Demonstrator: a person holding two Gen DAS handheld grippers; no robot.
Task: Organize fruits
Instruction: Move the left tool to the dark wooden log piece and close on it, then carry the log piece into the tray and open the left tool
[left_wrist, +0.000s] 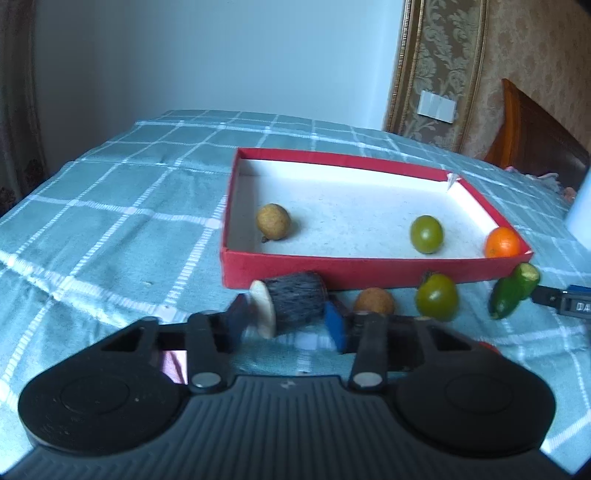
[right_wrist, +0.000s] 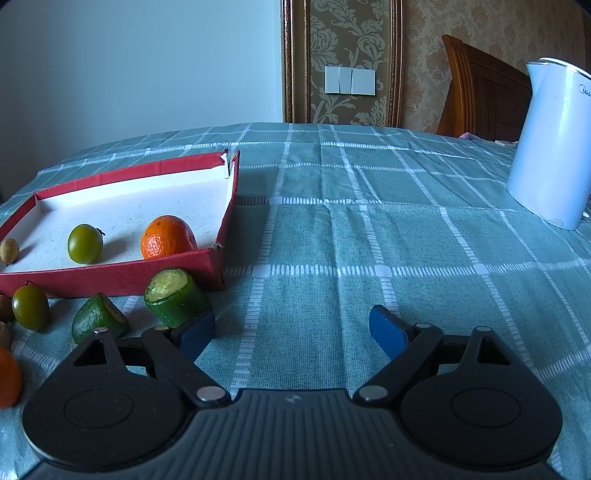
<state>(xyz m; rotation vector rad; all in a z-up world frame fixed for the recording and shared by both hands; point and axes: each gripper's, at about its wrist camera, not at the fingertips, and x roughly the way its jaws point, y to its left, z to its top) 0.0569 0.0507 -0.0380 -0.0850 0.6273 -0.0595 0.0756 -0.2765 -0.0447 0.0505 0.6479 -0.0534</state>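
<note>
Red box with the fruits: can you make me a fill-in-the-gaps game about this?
1. The red box holds ___ fruits.
2. Outside it lie ___ cut green cucumber pieces.
3. The jaws of the right gripper stand ___, with nothing between them.
4. The left gripper grips a dark chunk with a ___ cut face.
Missing words: three; two; open; white.

White kettle (right_wrist: 546, 147) — partial "Mid" logo
</note>
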